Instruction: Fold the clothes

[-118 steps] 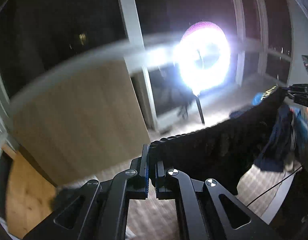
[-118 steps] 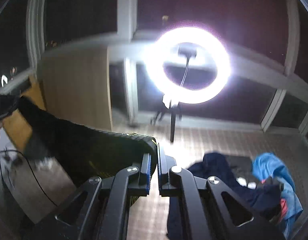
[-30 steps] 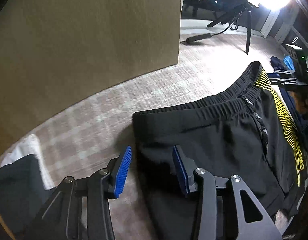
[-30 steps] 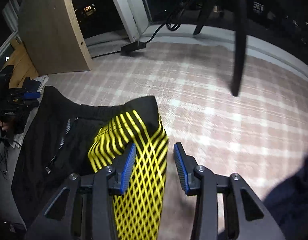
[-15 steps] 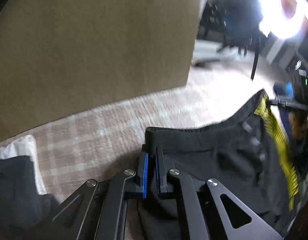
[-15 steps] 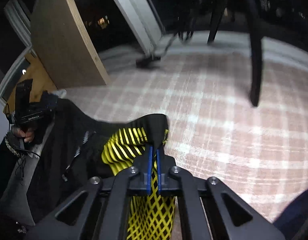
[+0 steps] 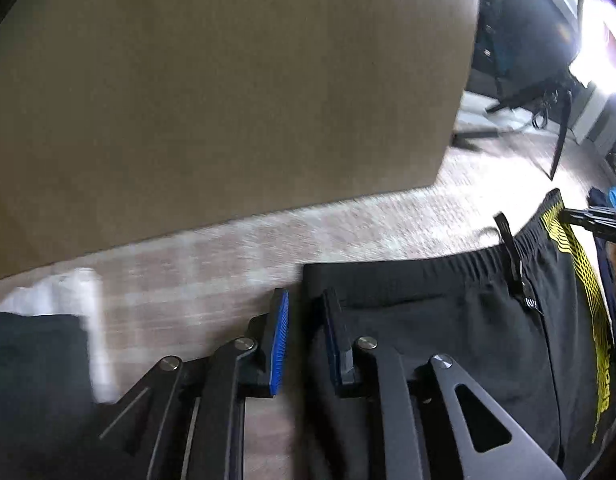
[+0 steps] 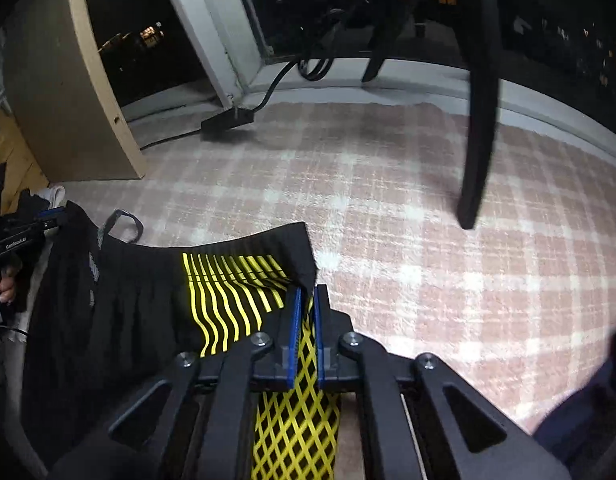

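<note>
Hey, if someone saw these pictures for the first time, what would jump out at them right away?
Probably the black shorts with bright yellow stripes, spread on the pink checked carpet. The right gripper is shut on the striped waistband corner, while the left gripper stands open at the opposite corner. A big tan board fills the left view.

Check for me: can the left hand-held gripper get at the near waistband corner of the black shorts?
Probably yes. The left hand-held gripper is open, its fingers straddling the waistband corner of the black shorts on the carpet, nothing between.
</note>
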Demonstrator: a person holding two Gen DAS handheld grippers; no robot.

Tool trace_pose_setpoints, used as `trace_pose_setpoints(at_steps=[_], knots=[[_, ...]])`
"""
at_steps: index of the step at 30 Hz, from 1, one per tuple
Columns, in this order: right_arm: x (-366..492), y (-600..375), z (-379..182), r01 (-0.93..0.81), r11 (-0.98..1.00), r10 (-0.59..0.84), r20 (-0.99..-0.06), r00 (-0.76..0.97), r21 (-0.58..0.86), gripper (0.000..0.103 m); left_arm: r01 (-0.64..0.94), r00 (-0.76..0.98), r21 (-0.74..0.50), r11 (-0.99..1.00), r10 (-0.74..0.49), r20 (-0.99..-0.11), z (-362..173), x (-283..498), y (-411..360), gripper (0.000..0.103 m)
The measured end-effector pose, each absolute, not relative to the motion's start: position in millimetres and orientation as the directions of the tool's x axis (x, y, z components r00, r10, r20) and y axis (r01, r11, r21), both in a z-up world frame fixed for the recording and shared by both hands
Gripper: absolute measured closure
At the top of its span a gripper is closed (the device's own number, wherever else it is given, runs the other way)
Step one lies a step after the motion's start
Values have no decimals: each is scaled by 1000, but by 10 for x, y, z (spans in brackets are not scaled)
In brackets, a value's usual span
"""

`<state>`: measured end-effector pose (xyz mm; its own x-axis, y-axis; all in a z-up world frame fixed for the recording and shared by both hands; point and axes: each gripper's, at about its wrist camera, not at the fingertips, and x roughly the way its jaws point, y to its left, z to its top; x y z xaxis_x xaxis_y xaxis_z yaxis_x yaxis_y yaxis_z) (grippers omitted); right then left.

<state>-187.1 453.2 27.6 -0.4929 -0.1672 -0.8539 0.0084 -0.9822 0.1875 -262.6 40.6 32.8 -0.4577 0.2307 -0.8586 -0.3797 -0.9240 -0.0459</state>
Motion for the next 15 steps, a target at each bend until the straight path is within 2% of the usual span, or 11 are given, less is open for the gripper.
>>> trace_pose_setpoints(at_steps=[2, 6, 9, 10, 15], knots=[[-1747, 4582, 457, 0, -979, -175, -843, -508, 204, 90, -371, -478, -52, -927, 238, -846, 537, -2474, 239, 88], [-1294, 4694, 935, 37, -949, -286, -807, -517, 313, 84, -388, -500, -68, -919, 272, -822, 971, -1988, -128, 87], [-784, 4739, 1248, 64, -923, -355, -775, -522, 379, 69, -433, -475, -97, -896, 319, -820, 1170, -1426, -309, 74], [-575, 4765, 1350, 71, -911, -381, -763, -522, 407, 69, -443, -468, -100, -891, 325, -822, 1198, -1244, -343, 71], [515, 5003, 1751, 78, -839, -486, -676, -554, 539, 69, -470, -403, -142, -871, 355, -844, 1249, -294, -474, 71]])
